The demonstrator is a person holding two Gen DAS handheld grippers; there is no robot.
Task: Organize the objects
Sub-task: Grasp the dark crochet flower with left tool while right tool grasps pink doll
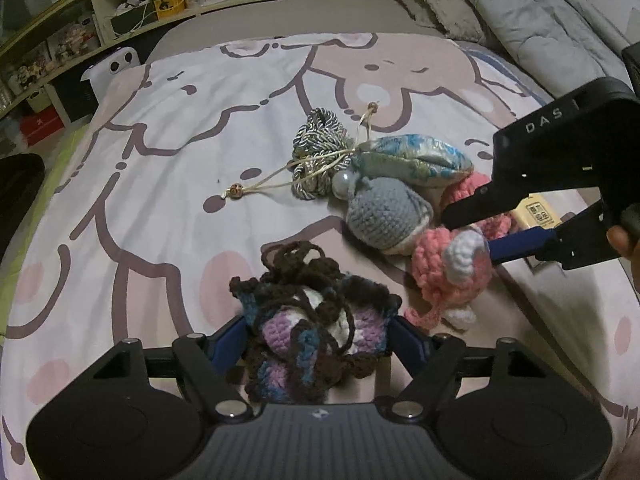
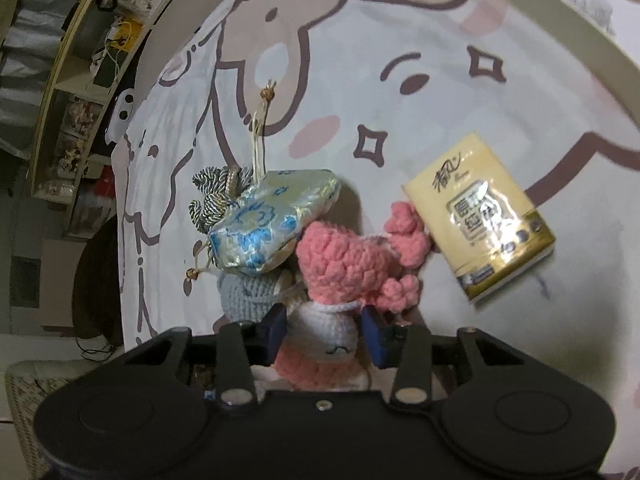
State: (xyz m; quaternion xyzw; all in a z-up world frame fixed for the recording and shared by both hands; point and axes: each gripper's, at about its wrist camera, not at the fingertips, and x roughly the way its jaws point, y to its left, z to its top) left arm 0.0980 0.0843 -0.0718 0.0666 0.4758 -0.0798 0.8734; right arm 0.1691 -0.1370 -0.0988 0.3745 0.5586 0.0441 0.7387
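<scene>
My left gripper [image 1: 318, 330] is shut on a brown, blue and purple crocheted pouch [image 1: 312, 332] and holds it just above the bed. My right gripper [image 2: 326, 330] straddles the white head of a pink crocheted doll [image 2: 340, 264]; its fingers stand a little wider than the head. In the left wrist view the right gripper [image 1: 468, 232] reaches in from the right onto that doll [image 1: 452, 272]. A grey crocheted toy [image 1: 386, 210], a blue brocade pouch [image 1: 412, 156] and a coil of silver-blue cord [image 1: 316, 148] lie bunched together beside the doll.
A yellow tissue pack [image 2: 480, 220] lies right of the doll. The cartoon-print bedsheet [image 1: 160, 180] covers the bed. Grey pillows and a quilt [image 1: 520, 8] lie at the far right. Shelves with clutter [image 1: 80, 32] stand past the far left edge.
</scene>
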